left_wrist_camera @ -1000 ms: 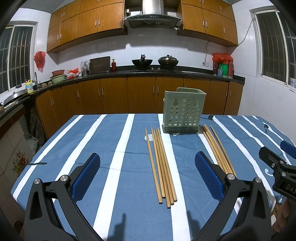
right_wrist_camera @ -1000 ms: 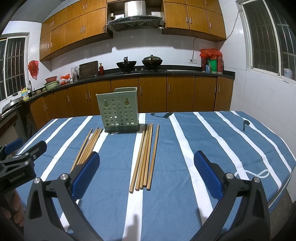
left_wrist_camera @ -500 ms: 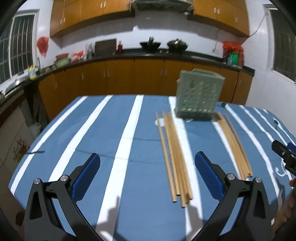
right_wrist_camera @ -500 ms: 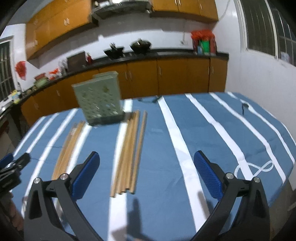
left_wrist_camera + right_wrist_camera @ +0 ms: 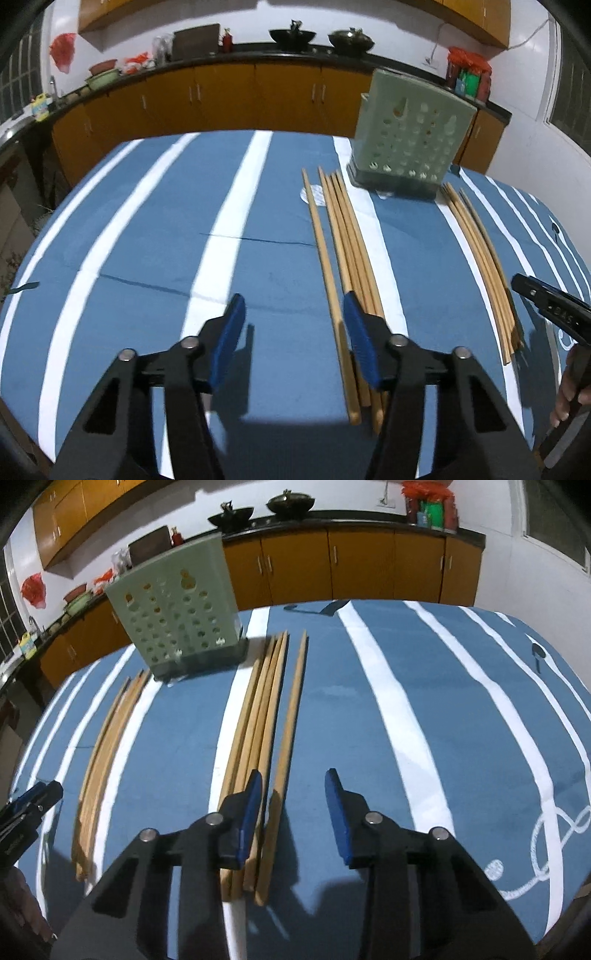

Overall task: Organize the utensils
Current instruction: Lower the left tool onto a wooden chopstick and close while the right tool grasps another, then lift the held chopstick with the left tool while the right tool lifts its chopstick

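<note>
Two bundles of wooden chopsticks lie on the blue striped tablecloth in front of a pale green perforated utensil holder [image 5: 408,142]. In the left wrist view my left gripper [image 5: 293,325] is open and low over the cloth, its right finger over the near end of the left bundle [image 5: 341,251]. The other bundle [image 5: 484,262] lies to the right. In the right wrist view my right gripper [image 5: 293,801] is open and straddles the outermost chopstick [image 5: 286,746] of its bundle. The holder [image 5: 181,609] stands beyond, the far bundle [image 5: 107,746] to the left.
The tablecloth [image 5: 147,240] has white stripes and a crease across it. The right gripper's tip [image 5: 550,306] shows at the right edge of the left wrist view; the left gripper's tip [image 5: 29,808] shows at the left edge of the right wrist view. Kitchen cabinets stand behind.
Both grippers have tilted down and moved in close over the near ends of the chopstick bundles. Both jaws have narrowed from wide open to partly open.
</note>
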`<state>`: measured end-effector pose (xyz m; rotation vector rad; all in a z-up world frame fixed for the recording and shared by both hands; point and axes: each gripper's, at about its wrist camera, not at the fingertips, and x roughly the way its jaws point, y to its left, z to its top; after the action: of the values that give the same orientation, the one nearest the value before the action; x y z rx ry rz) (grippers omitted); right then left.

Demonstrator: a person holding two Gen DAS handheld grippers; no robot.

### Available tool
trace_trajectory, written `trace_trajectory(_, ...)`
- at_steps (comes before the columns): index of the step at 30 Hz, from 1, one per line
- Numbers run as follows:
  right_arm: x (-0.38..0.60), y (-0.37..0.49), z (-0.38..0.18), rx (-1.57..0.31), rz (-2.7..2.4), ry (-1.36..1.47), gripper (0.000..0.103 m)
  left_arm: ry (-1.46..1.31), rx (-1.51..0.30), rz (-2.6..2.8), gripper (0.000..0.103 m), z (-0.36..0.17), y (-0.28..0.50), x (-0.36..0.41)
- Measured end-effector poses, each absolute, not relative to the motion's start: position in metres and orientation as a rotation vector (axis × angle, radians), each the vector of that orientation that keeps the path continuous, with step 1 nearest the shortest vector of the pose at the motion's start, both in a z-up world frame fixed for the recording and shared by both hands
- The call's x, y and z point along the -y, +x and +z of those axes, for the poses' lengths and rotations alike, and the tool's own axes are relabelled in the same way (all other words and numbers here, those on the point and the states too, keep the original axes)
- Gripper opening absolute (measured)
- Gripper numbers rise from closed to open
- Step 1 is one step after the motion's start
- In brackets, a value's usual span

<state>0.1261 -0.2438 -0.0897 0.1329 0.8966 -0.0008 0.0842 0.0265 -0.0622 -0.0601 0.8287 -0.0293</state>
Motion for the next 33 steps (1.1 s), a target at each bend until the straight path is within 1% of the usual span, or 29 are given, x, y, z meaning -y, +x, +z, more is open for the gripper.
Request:
trace_trajectory(1, 0.246, 0.129, -0.092, -0.908, -0.001, 0.130, 0.025, -0.058, -0.841, -0.040, 0.049, -0.064, 0.085, -0.026)
trace_trajectory(3, 0.247, 0.131, -0.097, -0.916, -0.002, 0.138, 0.017, -0.056, -0.855, -0.054, 0.040, -0.067, 0.089, -0.023)
trace_trajectory(4, 0.248, 0.131, -0.098, -0.913, -0.016, 0.130, 0.009, -0.056, -0.862, -0.062, 0.039, -0.067, 0.091, -0.021)
trace_trajectory(6, 0.253, 0.131, -0.098, -0.910, -0.028, 0.137, 0.009, -0.055, -0.869, -0.079, 0.035, -0.069, 0.093, -0.018)
trace_trajectory(13, 0.265, 0.132, -0.098, -0.906, -0.043, 0.160, 0.008, -0.031, -0.882, -0.122, 0.027, -0.069, 0.093, -0.010)
trace_trajectory(15, 0.265, 0.132, -0.098, -0.906, -0.045, 0.156, 0.008, -0.014, -0.891, -0.122, 0.021, -0.072, 0.097, -0.006)
trace_trajectory(21, 0.264, 0.131, -0.098, -0.903, -0.040, 0.138, 0.009, 0.017, -0.917, -0.102, 0.009, -0.077, 0.103, -0.006)
trace_trajectory(33, 0.279, 0.149, -0.098, -0.888, -0.075, 0.121, 0.008, 0.010, -0.911, -0.028, 0.008, -0.076, 0.145, -0.035)
